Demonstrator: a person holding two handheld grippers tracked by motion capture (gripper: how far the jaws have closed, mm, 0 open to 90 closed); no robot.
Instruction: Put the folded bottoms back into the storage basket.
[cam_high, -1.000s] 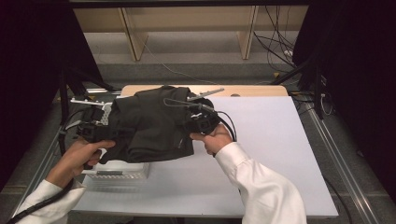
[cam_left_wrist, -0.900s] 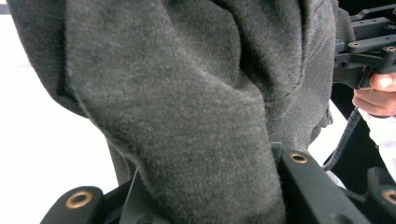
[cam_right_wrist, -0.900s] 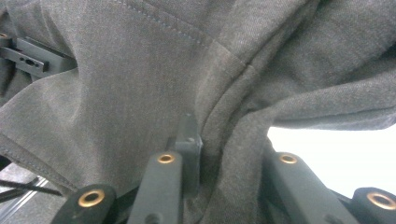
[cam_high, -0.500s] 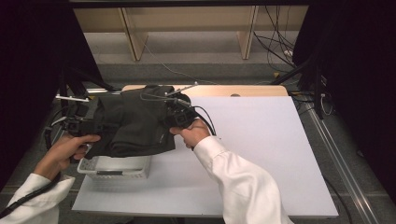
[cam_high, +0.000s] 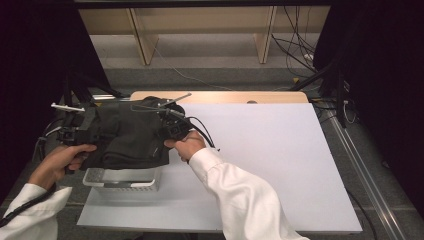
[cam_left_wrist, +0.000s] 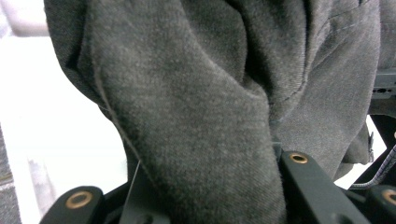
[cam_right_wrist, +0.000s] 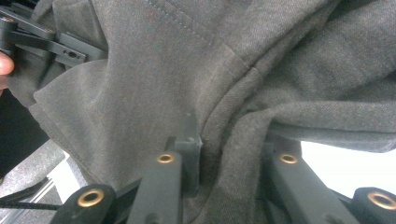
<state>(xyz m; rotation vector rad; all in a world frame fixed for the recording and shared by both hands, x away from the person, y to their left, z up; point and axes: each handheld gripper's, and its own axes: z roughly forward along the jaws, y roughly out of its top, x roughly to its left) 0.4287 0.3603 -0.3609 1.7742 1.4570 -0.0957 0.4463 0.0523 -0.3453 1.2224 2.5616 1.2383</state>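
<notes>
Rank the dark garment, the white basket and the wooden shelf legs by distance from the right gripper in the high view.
1. Dark garment: clamped in the right gripper.
2. White basket: below the garment, at the table's left.
3. Wooden shelf legs: at the back, beyond the table.

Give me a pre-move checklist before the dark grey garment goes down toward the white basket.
1. Left gripper grip: ok. Its jaws are shut on a thick fold of the dark grey garment.
2. Right gripper grip: ok. Cloth is bunched and clamped between its jaws.
3. Garment off the table: ok. It hangs between the two grippers above the white basket.
4. Garment lined up over the basket: cannot tell. It covers the basket's far part, but it spreads wider than the rim.
5. Basket free inside: cannot tell. The garment hides most of it.
6. Cable from the right gripper: ok. It trails on the white table, beside the basket.
</notes>
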